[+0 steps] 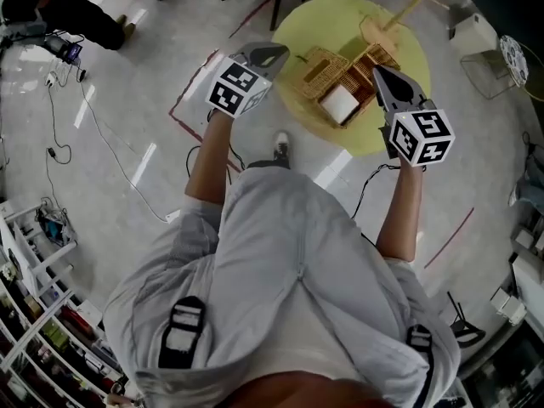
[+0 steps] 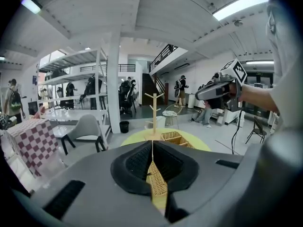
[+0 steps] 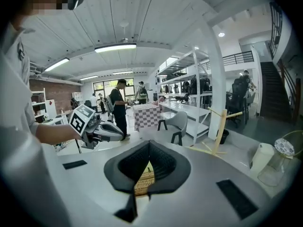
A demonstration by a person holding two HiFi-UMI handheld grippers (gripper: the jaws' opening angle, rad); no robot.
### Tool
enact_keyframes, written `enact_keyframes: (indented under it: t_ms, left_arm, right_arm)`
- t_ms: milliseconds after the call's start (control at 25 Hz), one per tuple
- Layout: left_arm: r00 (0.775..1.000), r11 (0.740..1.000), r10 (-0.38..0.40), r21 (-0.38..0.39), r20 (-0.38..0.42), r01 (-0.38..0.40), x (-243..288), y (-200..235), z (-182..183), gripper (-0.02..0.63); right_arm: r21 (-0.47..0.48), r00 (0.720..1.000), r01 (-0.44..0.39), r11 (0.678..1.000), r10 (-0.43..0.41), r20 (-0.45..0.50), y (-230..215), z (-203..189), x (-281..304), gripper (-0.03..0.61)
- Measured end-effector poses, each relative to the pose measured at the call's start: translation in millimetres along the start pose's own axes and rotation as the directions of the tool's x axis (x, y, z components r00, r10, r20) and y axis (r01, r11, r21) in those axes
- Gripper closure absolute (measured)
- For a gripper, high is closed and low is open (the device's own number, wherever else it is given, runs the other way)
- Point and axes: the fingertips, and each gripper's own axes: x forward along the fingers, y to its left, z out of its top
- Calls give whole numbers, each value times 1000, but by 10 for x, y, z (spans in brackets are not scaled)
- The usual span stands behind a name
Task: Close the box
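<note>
An open wicker box sits on a round yellow table, with a white item inside and its lid flaps spread to the sides. My left gripper hovers just left of the box, jaws shut and empty. My right gripper hangs over the box's right side, also shut and empty. In the left gripper view the box lies ahead past the left gripper. Wicker weave shows below the right gripper.
A wooden branch stand rises at the table's far side, close to the box. A grey chair and a checkered table stand to the left. Cables trail over the floor. A white roll and a glass jar sit at the right.
</note>
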Motion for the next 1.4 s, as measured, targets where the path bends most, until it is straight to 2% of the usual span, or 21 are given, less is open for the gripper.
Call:
enact_keyframes:
  t_ms: [160,320,520,720,880,960,1120,1280,1400]
  left_arm:
    - [996,997,-72,4,-54,73,303,192,-200,584]
    - [981,989,-147,10,-127,150,588,316,-440,584]
    - [949,973,-212,43,-234,228,915,403,-761,583]
    - [911,954,-277,23,-305,298,1204,409,-1039,583]
    - [875,939,-309,26,-372,342,1368,413,-1281,576]
    - [856,928,-328,32,-399,370,1443,412,-1392,502]
    - [819,907,-340,70,-462,416,1553,441,-1558,511]
    - [763,857,-358,135,-538,497,1666,374,-1742,506]
    - [733,819,-350,189,-583,542,1775,360,-1861,506]
  right_arm:
    - [8,998,37,999,-36,-47,-130,-136,226,560]
    - [19,991,80,997,-78,-105,-236,-313,391,560]
    - [49,976,149,988,-140,-165,-378,-530,480,560]
    - [93,966,183,979,-161,-203,-515,-708,522,560]
    - [132,962,199,971,-168,-215,-589,-798,634,560]
    - [150,961,199,968,-163,-223,-589,-844,715,560]
    - [171,959,199,965,-156,-237,-597,-893,862,560]
    - [190,954,205,960,-153,-257,-602,-941,928,560]
    - [195,951,206,959,-148,-272,-630,-972,975,560]
